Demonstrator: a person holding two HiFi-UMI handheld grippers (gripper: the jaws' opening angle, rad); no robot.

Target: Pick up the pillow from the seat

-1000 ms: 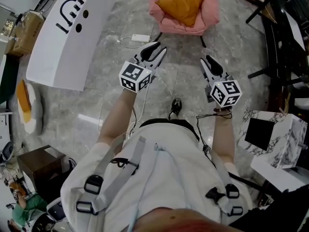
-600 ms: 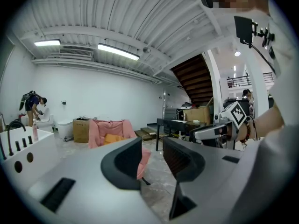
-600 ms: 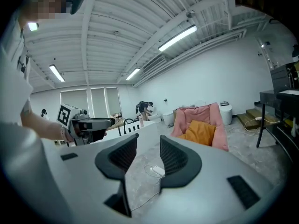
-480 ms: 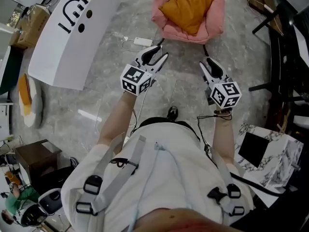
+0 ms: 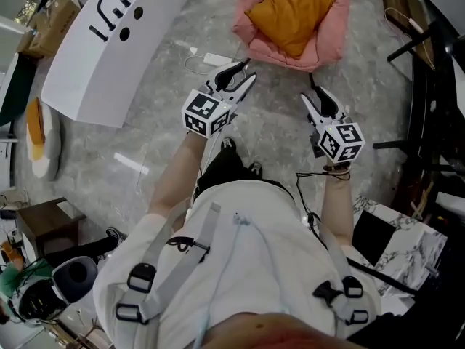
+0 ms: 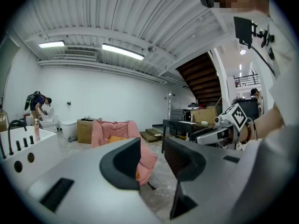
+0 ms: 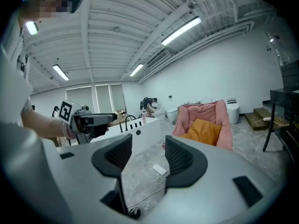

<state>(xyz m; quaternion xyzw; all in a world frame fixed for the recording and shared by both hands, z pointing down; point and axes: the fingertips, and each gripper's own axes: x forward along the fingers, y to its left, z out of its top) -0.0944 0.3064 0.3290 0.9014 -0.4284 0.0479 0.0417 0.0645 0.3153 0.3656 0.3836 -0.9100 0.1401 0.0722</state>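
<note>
An orange pillow [image 5: 290, 13] lies in a pink padded seat [image 5: 328, 43] on the floor ahead of me. Both grippers are held in the air short of it, pointing toward it. My left gripper [image 5: 238, 75] has a narrow gap between its jaws, with nothing in it. My right gripper [image 5: 314, 95] has its jaws opening, also with nothing between them. In the left gripper view the seat [image 6: 105, 130] shows behind the left gripper [image 6: 152, 160]. The right gripper view shows the pillow [image 7: 204, 130] and seat [image 7: 225, 120] to the right, beyond the right gripper [image 7: 148, 155].
A white tub-shaped unit [image 5: 109, 42] stands at the left. A white power adapter [image 5: 216, 58] with its cable lies on the marble floor between me and the seat. Black furniture frames [image 5: 429, 86] and a marbled box [image 5: 396, 242] are at the right. A person [image 6: 37, 104] stands far off.
The seat and pillow have drawn closer in the head view as I stepped forward. The right gripper's jaws have spread wider, the left's slightly.
</note>
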